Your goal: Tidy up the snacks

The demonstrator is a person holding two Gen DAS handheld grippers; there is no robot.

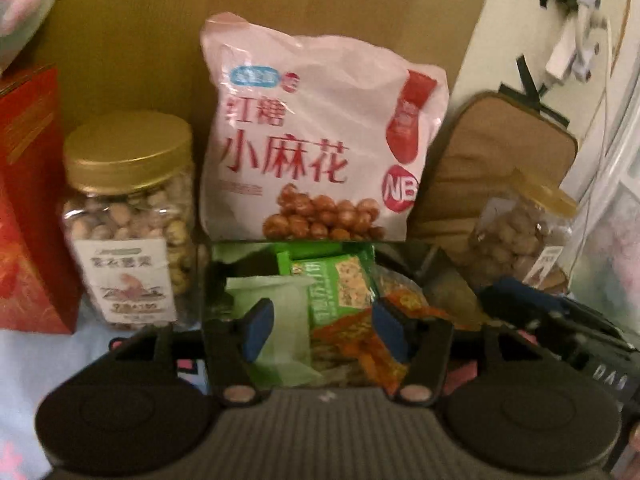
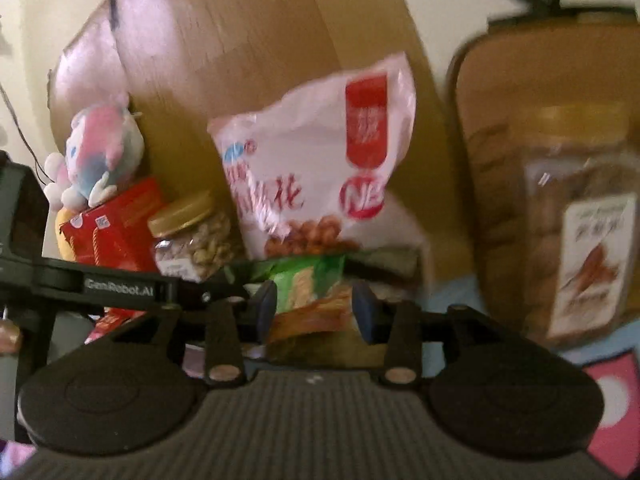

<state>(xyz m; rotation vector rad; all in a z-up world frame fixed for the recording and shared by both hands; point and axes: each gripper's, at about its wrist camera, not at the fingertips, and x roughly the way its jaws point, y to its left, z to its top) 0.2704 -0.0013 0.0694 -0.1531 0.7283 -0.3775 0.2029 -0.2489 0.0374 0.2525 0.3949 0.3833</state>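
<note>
The left hand-held gripper (image 1: 322, 330) hung with its pads apart, nothing between them; the right hand-held gripper (image 2: 316, 312) likewise stood apart and empty; just beyond lay a clear bin (image 1: 208, 280) of small snack packets (image 1: 340, 280); behind it stood the pink snack bag (image 1: 316, 136), a gold-lidded nut jar (image 1: 128, 216) at its left, another jar (image 1: 516, 232) at its right.

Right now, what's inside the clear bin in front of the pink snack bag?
The clear bin holds a pale green packet, a green snack pack and orange wrappers. Anything beneath them is covered.
</note>
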